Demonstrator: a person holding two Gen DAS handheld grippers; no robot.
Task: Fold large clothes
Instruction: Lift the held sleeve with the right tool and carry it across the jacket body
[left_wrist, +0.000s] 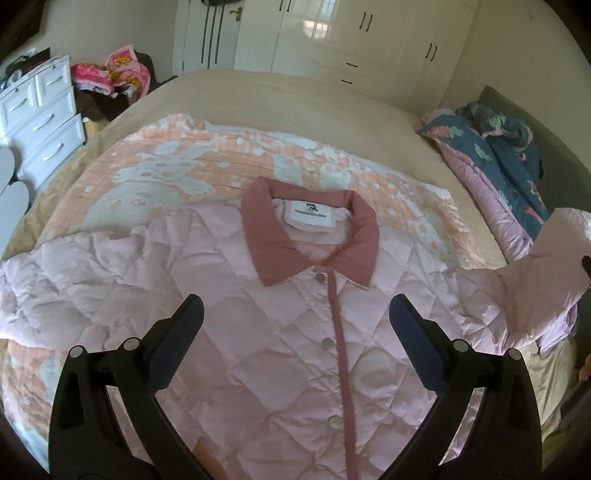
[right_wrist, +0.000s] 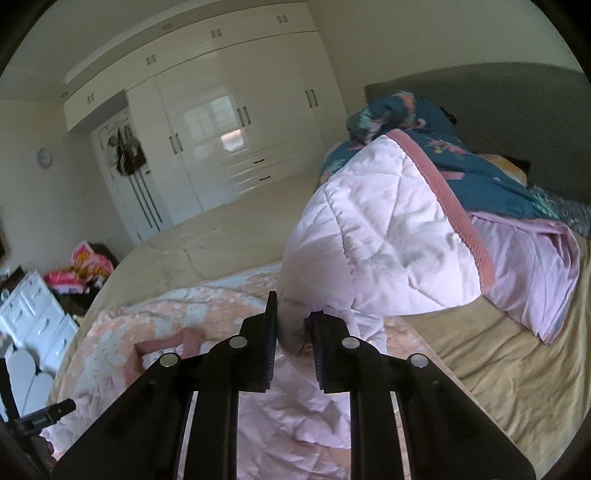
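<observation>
A pale pink quilted jacket (left_wrist: 258, 314) with a dusty-rose collar (left_wrist: 310, 236) and snap placket lies face up on a peach patterned blanket (left_wrist: 192, 158) on the bed. My left gripper (left_wrist: 295, 314) is open and empty, hovering above the jacket's chest. My right gripper (right_wrist: 291, 321) is shut on the jacket's right sleeve (right_wrist: 376, 236) and holds it lifted off the bed, its rose ribbed cuff (right_wrist: 454, 206) up. The raised sleeve also shows at the right edge of the left wrist view (left_wrist: 554, 258).
A crumpled teal floral quilt (left_wrist: 506, 155) with pink lining lies at the bed's right side by the grey headboard (right_wrist: 517, 110). White drawers (left_wrist: 40, 118) and a pile of pink clothes (left_wrist: 110, 74) stand left of the bed. Cream wardrobes (right_wrist: 221, 122) line the far wall.
</observation>
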